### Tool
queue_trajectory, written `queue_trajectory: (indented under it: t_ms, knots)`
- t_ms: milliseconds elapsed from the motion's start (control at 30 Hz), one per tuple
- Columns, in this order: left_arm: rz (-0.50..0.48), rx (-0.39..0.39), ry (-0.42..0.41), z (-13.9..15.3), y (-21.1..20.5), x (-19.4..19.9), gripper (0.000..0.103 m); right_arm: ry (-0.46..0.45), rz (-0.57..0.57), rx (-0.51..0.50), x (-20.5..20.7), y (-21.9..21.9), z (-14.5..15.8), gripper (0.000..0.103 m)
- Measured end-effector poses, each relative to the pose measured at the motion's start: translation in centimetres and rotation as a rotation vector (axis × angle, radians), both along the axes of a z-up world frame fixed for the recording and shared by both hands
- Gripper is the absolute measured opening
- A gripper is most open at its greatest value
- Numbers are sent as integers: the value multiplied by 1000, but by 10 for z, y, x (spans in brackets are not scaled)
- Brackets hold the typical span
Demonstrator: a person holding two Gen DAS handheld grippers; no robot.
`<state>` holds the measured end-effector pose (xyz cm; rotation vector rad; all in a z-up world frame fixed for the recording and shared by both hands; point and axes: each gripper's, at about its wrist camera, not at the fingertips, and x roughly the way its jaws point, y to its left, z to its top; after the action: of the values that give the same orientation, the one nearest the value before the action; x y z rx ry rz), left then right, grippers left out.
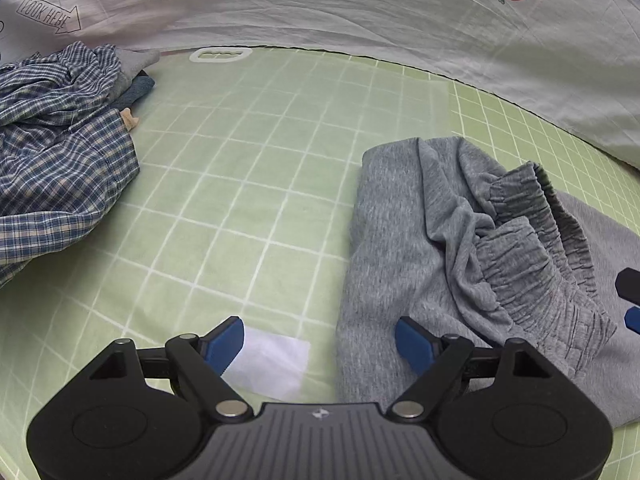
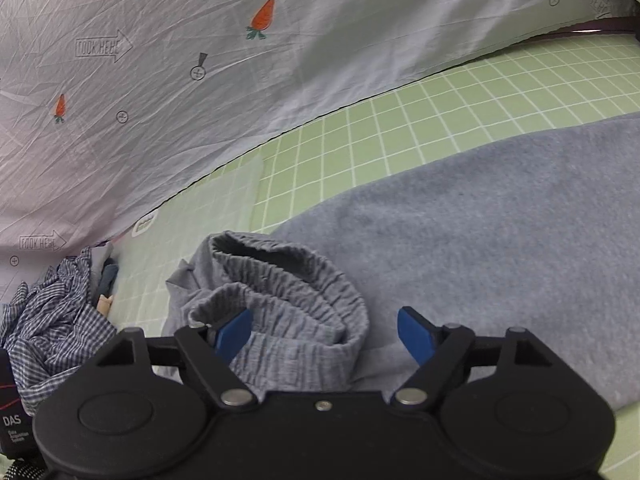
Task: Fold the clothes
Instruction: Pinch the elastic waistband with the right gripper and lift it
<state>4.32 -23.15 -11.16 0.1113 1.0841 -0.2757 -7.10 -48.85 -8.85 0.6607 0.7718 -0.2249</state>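
Note:
Grey sweatpants (image 1: 404,248) lie crumpled on the green grid mat (image 1: 240,200), with the gathered elastic waistband (image 1: 532,248) bunched up on top. My left gripper (image 1: 320,322) is open just above the garment's left edge, nothing pinched between its blue pads. One of the right gripper's fingers (image 1: 632,318) pokes in at the right edge. In the right wrist view the waistband (image 2: 288,292) loops up between the blue pads of my right gripper (image 2: 324,314), which is open around it; the right pad stands clear of the cloth. The rest of the sweatpants (image 2: 500,240) spreads flat to the right.
A rumpled blue plaid shirt (image 1: 52,152) (image 2: 52,328) lies in a pile with other small garments at the left. A white sheet with carrot prints (image 1: 360,4) (image 2: 200,100) borders the mat at the back. A white patch (image 1: 268,364) lies on the mat under my left gripper.

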Motion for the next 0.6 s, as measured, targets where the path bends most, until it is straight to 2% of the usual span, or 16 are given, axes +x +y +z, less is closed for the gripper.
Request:
queue_trajectory:
  t_ms: [33,100,233,433,600]
  knots:
    - [-4,-2,11,-2,1,3,84,-4,20,3,6,6,1,65]
    - [-14,-6,22,-5,1,6,84,-11,58,9,17,17,1,55]
    - [-27,-6,35,-10,1,9,87,-26,118,67,38,29,-3,43]
    - [-18,4,39,-14,0,12,92,-24,148,174,59,37,-15,42]
    - [-17,20,38,-16,-3,14,97,-30,167,226,66,38,-19,43]
